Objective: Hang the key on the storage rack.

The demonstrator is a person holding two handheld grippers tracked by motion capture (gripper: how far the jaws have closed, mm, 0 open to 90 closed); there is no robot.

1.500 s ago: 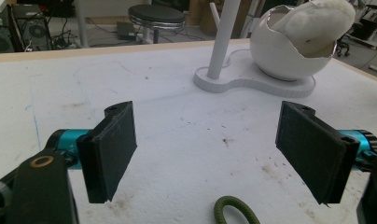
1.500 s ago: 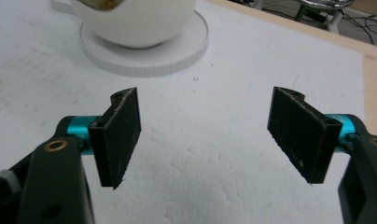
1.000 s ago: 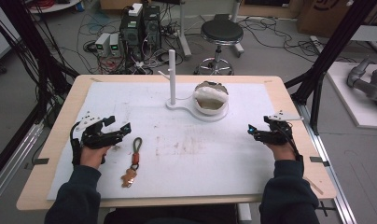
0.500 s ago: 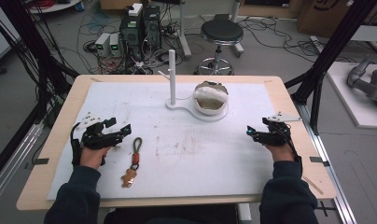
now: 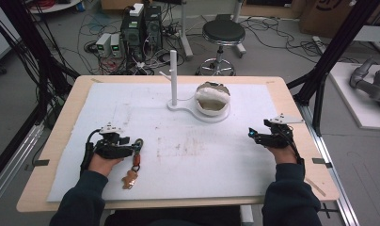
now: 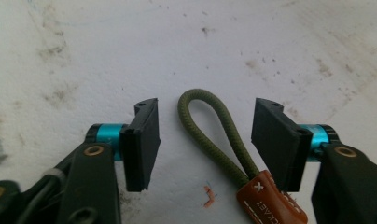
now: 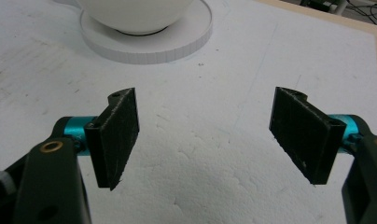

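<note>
Even, bright overhead light; close views slightly soft.

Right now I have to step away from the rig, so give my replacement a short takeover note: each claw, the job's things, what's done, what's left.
Left claw: open, low over the table, its jaws either side of the olive cord loop of the keychain; nothing gripped.
Right claw: open, holding nothing, resting at the right of the white mat.
White stand with peg and bowl sit at the far middle.
Done: left claw lined up on the loop.
Left: probably shut on the loop and lift; where it goes I can't tell.
</note>
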